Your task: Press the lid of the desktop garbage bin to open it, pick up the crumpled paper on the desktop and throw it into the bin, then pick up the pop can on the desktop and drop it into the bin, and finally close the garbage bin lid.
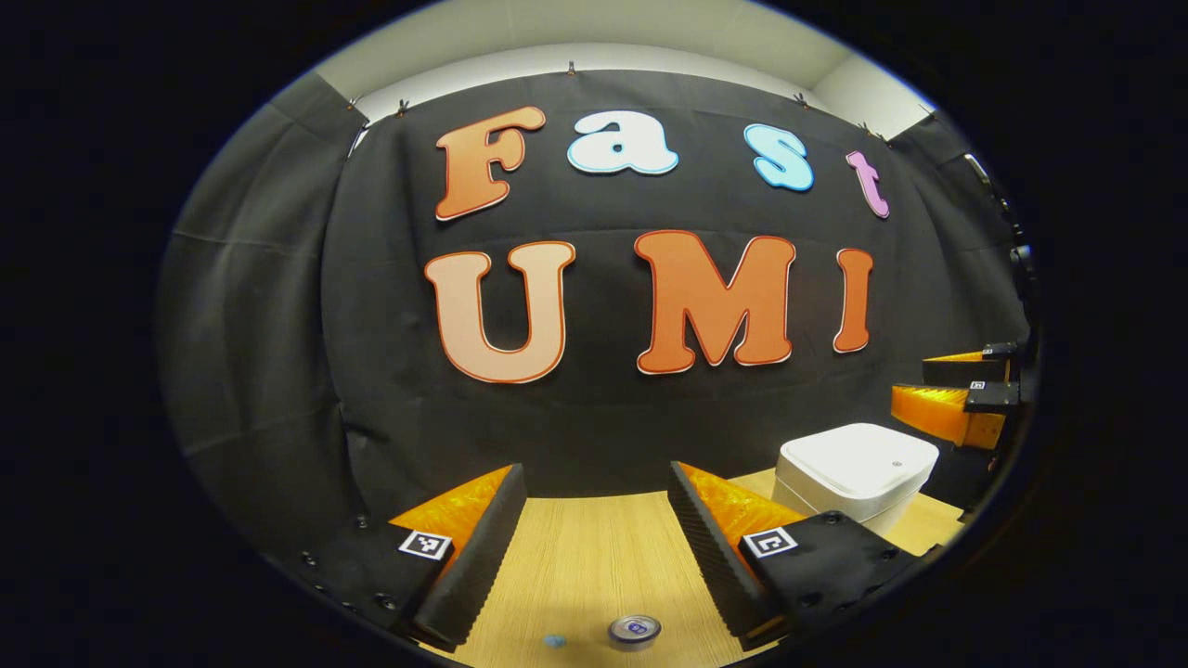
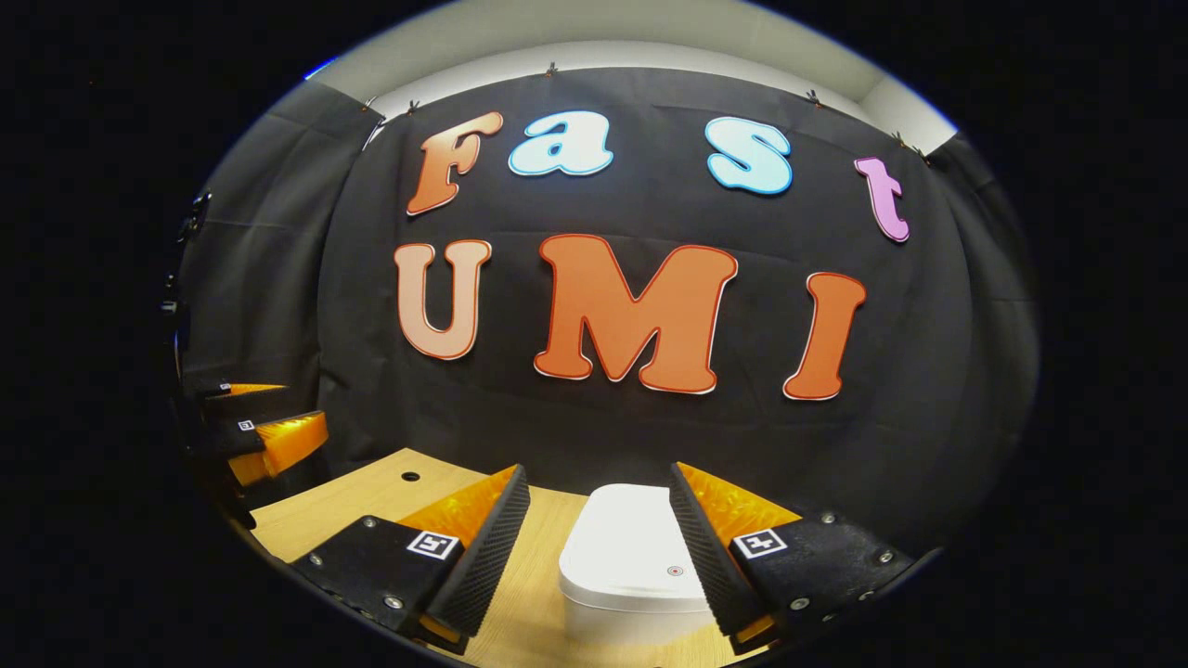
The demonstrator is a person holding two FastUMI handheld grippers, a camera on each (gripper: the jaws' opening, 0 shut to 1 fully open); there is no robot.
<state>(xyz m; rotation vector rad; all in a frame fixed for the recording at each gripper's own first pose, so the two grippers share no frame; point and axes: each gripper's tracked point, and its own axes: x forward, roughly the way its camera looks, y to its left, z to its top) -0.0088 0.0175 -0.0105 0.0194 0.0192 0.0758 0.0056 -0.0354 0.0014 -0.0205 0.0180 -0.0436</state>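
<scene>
Hovering with fingers spread above the closed white garbage bin (image 2: 631,557) on the wooden desktop (image 2: 362,506), the right gripper (image 2: 599,547) must next press its lid, while the left gripper (image 1: 594,547), also spread, waits over the pop can (image 1: 635,630).

left hand-held gripper (image 1: 594,547): jaws apart | right hand-held gripper (image 2: 599,547): jaws apart

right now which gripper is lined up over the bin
The right gripper: the white bin, lid shut, sits between its open fingers. The left gripper frames bare desktop and the pop can.
</scene>
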